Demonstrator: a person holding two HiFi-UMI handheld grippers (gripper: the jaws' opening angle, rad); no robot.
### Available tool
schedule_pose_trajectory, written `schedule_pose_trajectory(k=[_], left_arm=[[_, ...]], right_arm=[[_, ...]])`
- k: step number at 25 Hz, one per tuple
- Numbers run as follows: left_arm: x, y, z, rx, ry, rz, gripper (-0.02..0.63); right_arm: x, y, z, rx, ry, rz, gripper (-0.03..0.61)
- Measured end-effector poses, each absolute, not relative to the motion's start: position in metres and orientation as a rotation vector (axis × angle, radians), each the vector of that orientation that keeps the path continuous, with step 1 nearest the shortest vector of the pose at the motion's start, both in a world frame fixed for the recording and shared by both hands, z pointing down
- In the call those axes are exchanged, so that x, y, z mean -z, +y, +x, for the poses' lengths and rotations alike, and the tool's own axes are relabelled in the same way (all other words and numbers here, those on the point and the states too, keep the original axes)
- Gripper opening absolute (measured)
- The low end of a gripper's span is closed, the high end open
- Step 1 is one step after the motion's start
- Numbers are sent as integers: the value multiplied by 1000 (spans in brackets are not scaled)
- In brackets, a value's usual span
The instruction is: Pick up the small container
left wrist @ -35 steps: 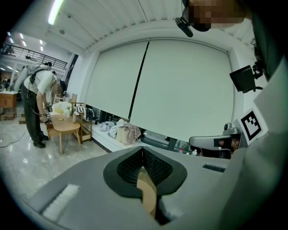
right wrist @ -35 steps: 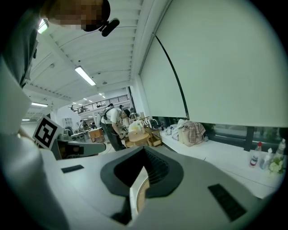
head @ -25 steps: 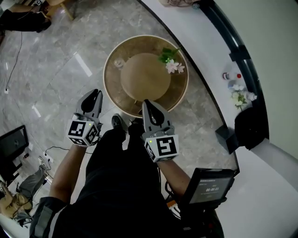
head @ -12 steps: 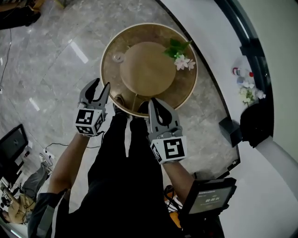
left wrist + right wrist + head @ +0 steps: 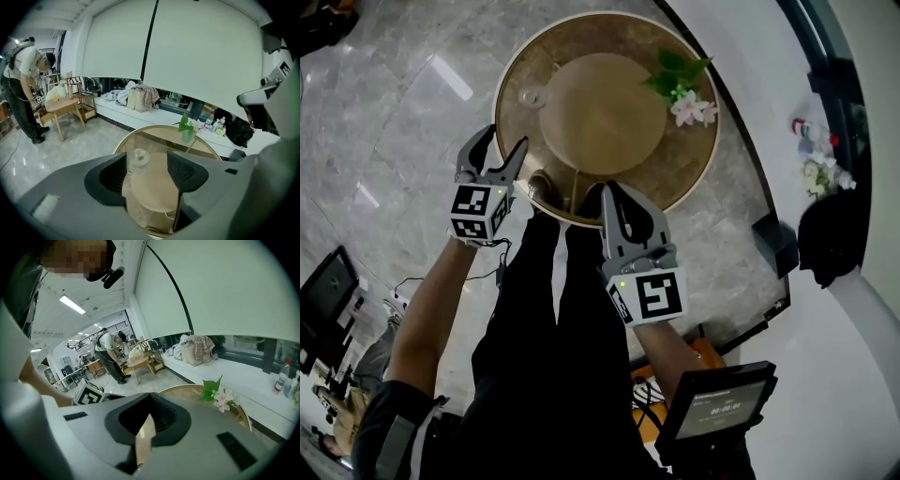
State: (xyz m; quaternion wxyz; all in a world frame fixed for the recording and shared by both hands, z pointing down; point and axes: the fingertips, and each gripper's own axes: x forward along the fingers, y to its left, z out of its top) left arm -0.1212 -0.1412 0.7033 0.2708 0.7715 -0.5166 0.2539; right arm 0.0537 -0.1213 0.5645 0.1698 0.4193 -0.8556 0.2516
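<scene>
A small clear container [image 5: 532, 97] stands on the glass top of a round gold-rimmed table [image 5: 517, 56], left of the tan lower shelf [image 5: 600, 112]. My left gripper [image 5: 496, 152] hovers at the table's near-left rim, short of the container. Its jaws have just been opening and hold nothing. In the left gripper view the container [image 5: 138, 157] shows beyond the gap of the left gripper [image 5: 147, 171]. My right gripper [image 5: 624, 201] is at the near rim with its jaws together and empty. In the right gripper view only a thin slit shows between the jaws of the right gripper [image 5: 145, 427].
A vase of green leaves and pink flowers [image 5: 684, 86] stands at the table's far right. Beyond the table a white ledge carries bottles [image 5: 811, 131] and a black bag [image 5: 830, 234]. A tablet [image 5: 717, 408] sits near my right arm. A person [image 5: 21, 89] stands by a wooden table [image 5: 61, 105].
Both grippers have come forward and down to the table's near rim. The left jaws went from shut to open. The right jaws stayed together.
</scene>
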Motion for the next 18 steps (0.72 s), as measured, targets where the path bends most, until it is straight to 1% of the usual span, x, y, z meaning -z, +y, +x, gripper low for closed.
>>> schedule_pose_trajectory(k=[6,12,18], left_arm=[[-749,-158,-116,-680,-1354,2058,331],[-794,-179,-121,-747,-1353,2049,348],[-821,-192,-112,-769,-1334,2066,360]], right_arm=[[-600,-128,59,-752,-2396,1192,-5],[-633,-127,63,-795,-2343,1187,-5],[-650,-121,64,-834,-2332,1157,-5]])
